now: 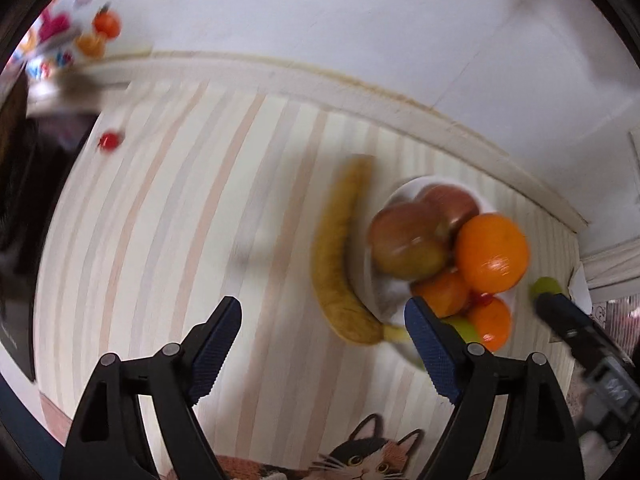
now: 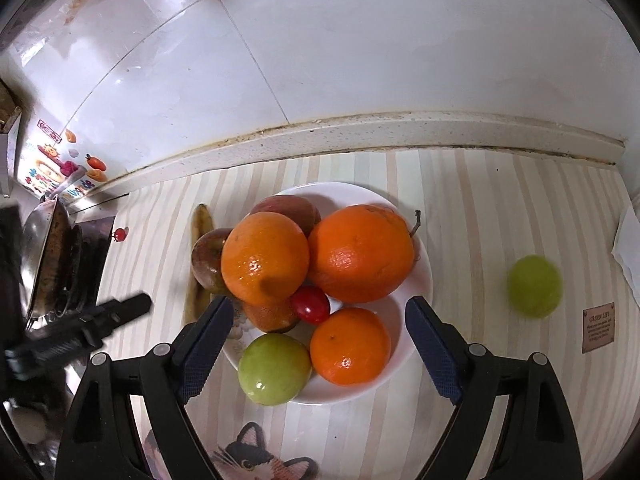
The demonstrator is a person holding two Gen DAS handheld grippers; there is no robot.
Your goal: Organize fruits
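Fruit sits piled on a white plate (image 2: 420, 276) on my striped tabletop (image 2: 480, 208), close to the tiled wall (image 2: 320, 40). From my right claw (image 2: 319, 356) I look straight down on it: two big oranges (image 2: 360, 252) on top, side by side and touching, a smaller orange (image 2: 350, 346) at the near rim, a green apple (image 2: 275, 368) just beside it, and a cherry tomato (image 2: 310, 304) wedged between them all. Two reddish apples (image 2: 210, 260) sit behind and left of the oranges. My right claw is spread wide with nothing between its fingers, hanging over the near edge of the plate.

A banana (image 2: 198, 256) lies on the tabletop just left of the plate, along its rim. One green fruit (image 2: 534, 286) lies alone well to the right of the plate; it is blurred, so I cannot tell what kind it is.

My left claw (image 1: 322, 354) is also wide open and empty, over bare tabletop left of the plate, with the banana (image 1: 340, 252) between its fingers' line and the plate (image 1: 404, 192). That view is smeared by motion blur. The right claw's body shows at its right edge, next to the lone green fruit (image 1: 546, 286).

A cat picture (image 2: 256, 456) is printed on the tabletop near me, a pan (image 2: 48, 256) stands far left, and stickers (image 2: 68, 168) dot the wall.
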